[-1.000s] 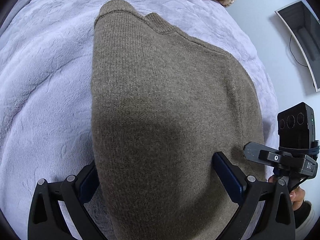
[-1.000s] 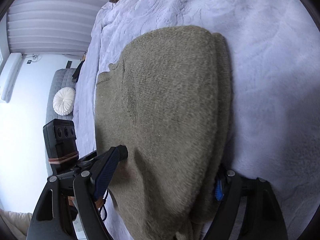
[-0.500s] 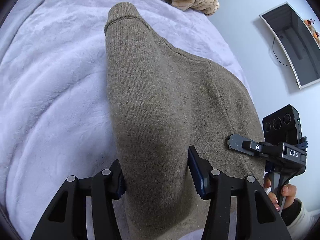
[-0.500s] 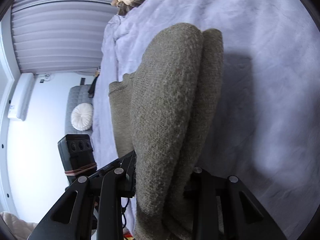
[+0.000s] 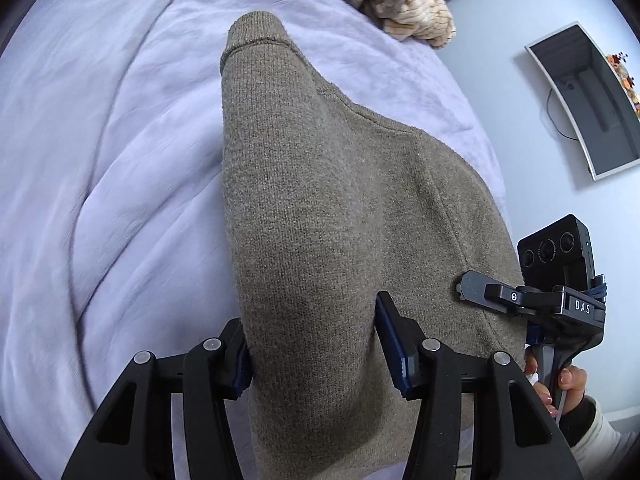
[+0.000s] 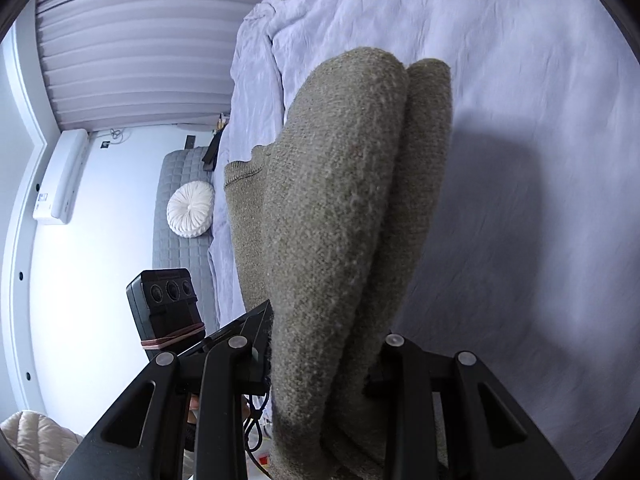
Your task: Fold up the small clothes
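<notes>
Left wrist view, left to right: lavender blanket point(image 5: 100, 200) fills the left half; olive knit sweater point(image 5: 320, 220) runs up centre frame from the bottom edge to a ribbed cuff or hem end at upper centre. Left gripper point(image 5: 312, 344) at bottom centre is clamped on a thick bunch of the sweater, both blue pads pressed into the knit. At lower right the right gripper point(image 5: 520, 300) shows side-on against the sweater's right edge, person's hand point(image 5: 560, 380) on its handle. A pile of other clothes point(image 5: 400, 8) sits at top centre-right, wall screen point(image 5: 588, 100) upper right. Right wrist view, left to right: curtain and grey sofa with a white cushion point(image 6: 190, 208) at left, the left unit's camera block at lower left, then the sweater point(image 6: 340, 220) in two stacked rolls rising from the right gripper point(image 6: 320, 364), which is clenched on those layers; blanket point(image 6: 520, 160) on the right carries the garment's shadow. Judgement: sweater looks doubled at least once and mostly lifted off the bed, so mid-fold. Left to do: lay it flat, finish the fold, let go. The pile at top looks unfolded, likely more to do.
</notes>
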The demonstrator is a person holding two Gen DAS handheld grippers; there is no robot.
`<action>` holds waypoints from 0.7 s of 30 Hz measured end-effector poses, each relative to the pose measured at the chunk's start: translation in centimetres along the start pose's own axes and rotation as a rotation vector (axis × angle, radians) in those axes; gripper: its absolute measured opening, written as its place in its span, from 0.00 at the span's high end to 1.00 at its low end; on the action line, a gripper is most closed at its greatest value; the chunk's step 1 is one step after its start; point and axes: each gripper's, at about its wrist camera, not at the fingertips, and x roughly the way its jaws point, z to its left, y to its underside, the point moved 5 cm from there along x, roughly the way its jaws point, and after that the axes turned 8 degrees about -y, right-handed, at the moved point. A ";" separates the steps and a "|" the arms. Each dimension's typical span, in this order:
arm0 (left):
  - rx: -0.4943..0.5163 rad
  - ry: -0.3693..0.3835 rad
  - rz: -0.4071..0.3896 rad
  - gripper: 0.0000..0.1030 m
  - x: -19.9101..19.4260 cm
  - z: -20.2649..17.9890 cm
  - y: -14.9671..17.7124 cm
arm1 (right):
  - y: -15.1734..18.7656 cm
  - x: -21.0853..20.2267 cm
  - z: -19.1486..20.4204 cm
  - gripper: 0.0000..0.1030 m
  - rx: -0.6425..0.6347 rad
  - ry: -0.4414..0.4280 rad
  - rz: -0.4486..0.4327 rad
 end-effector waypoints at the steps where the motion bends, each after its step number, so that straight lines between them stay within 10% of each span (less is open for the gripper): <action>1: -0.014 -0.008 0.016 0.47 0.0 1.1 0.9 | 0.7 0.8 -0.2 0.68 0.011 0.001 0.007; 6: -0.015 -0.143 0.090 0.47 1.3 4.4 2.8 | 3.0 4.0 -3.1 0.65 0.114 0.082 0.022; 12: -0.052 -0.165 -0.028 0.47 -1.6 6.3 1.2 | 1.4 1.3 -3.9 0.41 0.161 0.125 -0.105; 13: -0.057 -0.163 -0.033 0.47 -1.6 6.5 1.0 | 0.9 0.9 -3.9 0.42 0.168 0.118 -0.110; 15: -0.050 -0.163 -0.032 0.47 -1.2 6.8 1.0 | 1.2 -0.1 -4.2 0.76 0.152 0.161 -0.102; 21: 0.034 -0.226 -0.034 0.47 1.4 6.3 1.9 | 1.2 1.0 -1.4 0.77 -0.147 0.444 -0.015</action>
